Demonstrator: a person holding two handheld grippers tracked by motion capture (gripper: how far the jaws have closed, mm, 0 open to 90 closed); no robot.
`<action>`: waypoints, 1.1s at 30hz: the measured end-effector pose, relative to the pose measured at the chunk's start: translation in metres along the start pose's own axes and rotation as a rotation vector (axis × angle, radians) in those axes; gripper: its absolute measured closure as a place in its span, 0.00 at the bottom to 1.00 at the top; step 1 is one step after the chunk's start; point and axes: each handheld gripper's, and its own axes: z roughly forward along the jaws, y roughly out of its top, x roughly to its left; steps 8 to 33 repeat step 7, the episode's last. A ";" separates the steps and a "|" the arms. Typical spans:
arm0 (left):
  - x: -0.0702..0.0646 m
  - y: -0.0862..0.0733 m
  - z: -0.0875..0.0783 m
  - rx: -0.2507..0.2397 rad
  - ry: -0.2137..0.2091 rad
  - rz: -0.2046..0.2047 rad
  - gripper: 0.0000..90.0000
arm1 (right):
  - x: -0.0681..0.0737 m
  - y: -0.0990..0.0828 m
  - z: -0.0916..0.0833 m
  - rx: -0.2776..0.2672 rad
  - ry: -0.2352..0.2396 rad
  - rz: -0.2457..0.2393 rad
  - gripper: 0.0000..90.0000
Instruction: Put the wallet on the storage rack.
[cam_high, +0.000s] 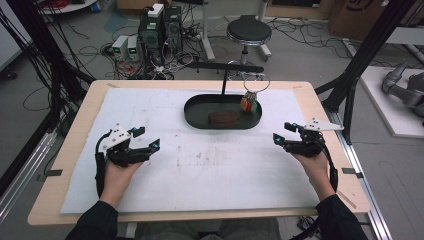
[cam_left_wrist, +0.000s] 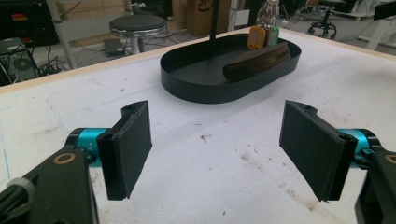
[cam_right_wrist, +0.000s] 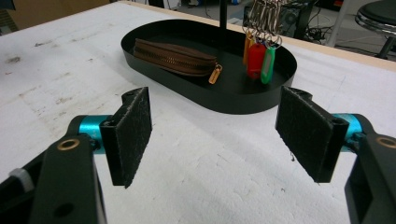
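Fingers (cam_left_wrist: 128, 149) of left gripper (cam_high: 141, 140) spread wide, empty, right gripper (cam_high: 284, 133) likewise (nothing held) — both short of black tray (cam_high: 195, 120).

The high view looks down on the black tray (cam_high: 200, 120); both gripper views face it low, from opposite sides.

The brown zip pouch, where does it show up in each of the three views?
High view: the brown pouch lies in the black tray, centre, above the middle.
Left gripper view: upper right, at, in the tray.
Right gripper view: upper left of centre, at.
Shared landmark: the coloured key tags beside it.
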 end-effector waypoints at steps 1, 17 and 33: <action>0.000 0.000 0.000 -0.001 0.000 0.000 0.28 | 0.000 0.000 0.000 0.000 -0.001 -0.001 0.31; 0.002 -0.002 0.000 0.008 0.008 0.001 0.28 | -0.001 0.000 0.001 0.001 0.000 0.002 0.30; 0.002 -0.002 0.000 0.008 0.008 0.001 0.28 | -0.001 0.000 0.001 0.001 0.000 0.002 0.30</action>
